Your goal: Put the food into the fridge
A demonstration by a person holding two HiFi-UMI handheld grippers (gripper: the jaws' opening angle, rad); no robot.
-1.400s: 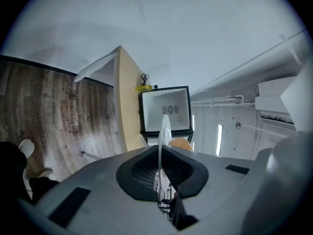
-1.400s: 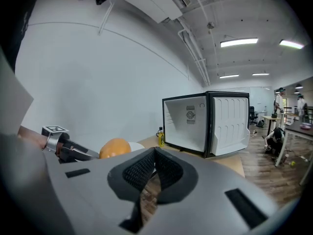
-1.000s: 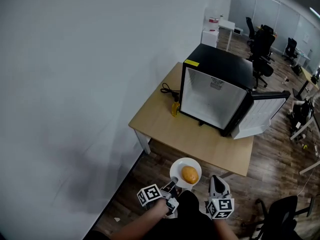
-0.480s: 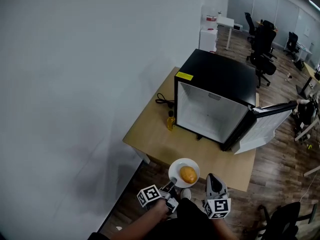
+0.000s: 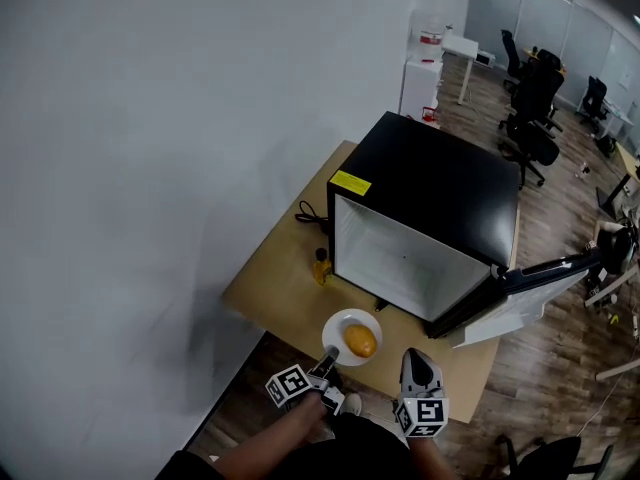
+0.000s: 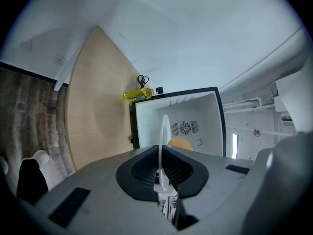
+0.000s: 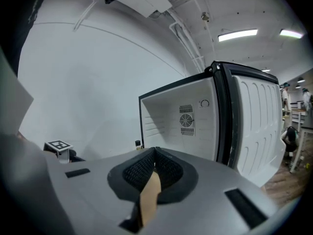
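Orange-brown food (image 5: 360,340) on white plate (image 5: 335,326), in front of open fridge (image 5: 440,193) on wooden table (image 5: 275,293). Plate rim clamped in left gripper (image 5: 327,362). Alongside, right gripper (image 5: 418,360), jaws together, empty.

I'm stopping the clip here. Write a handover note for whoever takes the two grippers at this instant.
The left gripper is shut on the white plate at its rim; the orange food lies on it.
The right gripper is shut, holding nothing.
The black mini fridge stands on the wooden table, its door open; the inside looks bare.
Done: plate lifted, held before the fridge.
Left: set plate inside, release, close door.
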